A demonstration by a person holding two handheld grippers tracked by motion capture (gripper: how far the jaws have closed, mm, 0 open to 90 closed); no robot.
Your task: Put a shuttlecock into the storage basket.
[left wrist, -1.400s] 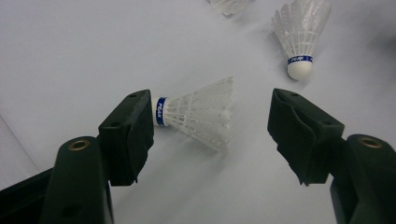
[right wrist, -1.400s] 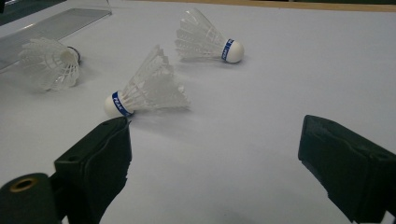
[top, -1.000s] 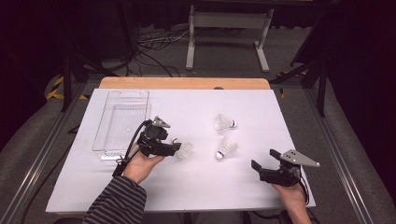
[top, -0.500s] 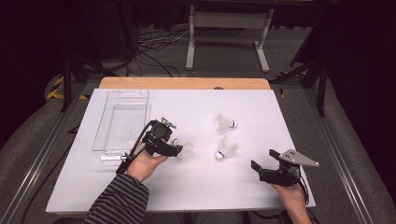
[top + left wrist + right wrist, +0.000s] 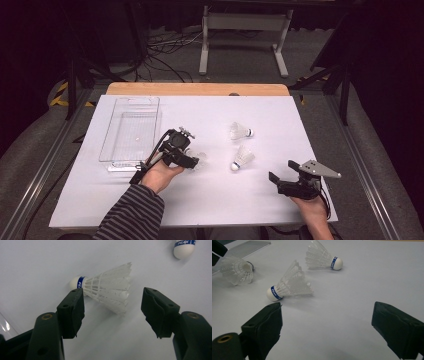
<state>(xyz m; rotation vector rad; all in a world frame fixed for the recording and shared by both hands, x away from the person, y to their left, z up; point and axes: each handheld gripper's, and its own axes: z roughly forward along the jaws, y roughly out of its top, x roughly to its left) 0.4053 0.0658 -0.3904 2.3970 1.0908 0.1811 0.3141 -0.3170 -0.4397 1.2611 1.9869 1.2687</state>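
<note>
Three white shuttlecocks with blue-banded corks lie on the white table sheet (image 5: 210,205). My left gripper (image 5: 190,160) (image 5: 112,293) hovers low over the nearest shuttlecock (image 5: 200,159) (image 5: 107,291), which lies on its side. Its jaws stand open on either side of the feather skirt, and the pads do not touch it. The second shuttlecock (image 5: 243,157) (image 5: 289,285) and the third shuttlecock (image 5: 241,131) (image 5: 322,256) lie to the right. My right gripper (image 5: 276,181) (image 5: 328,312) rests open near the front right, with nothing between its jaws.
A clear plastic tray (image 5: 116,150) sits at the left of the sheet, just left of my left hand. Beyond the table's wooden far edge (image 5: 197,89) are a white stand (image 5: 245,22) and floor cables.
My left gripper has moved a little to the right and lower, closer over the nearest shuttlecock. The right gripper and the other shuttlecocks have stayed put.
</note>
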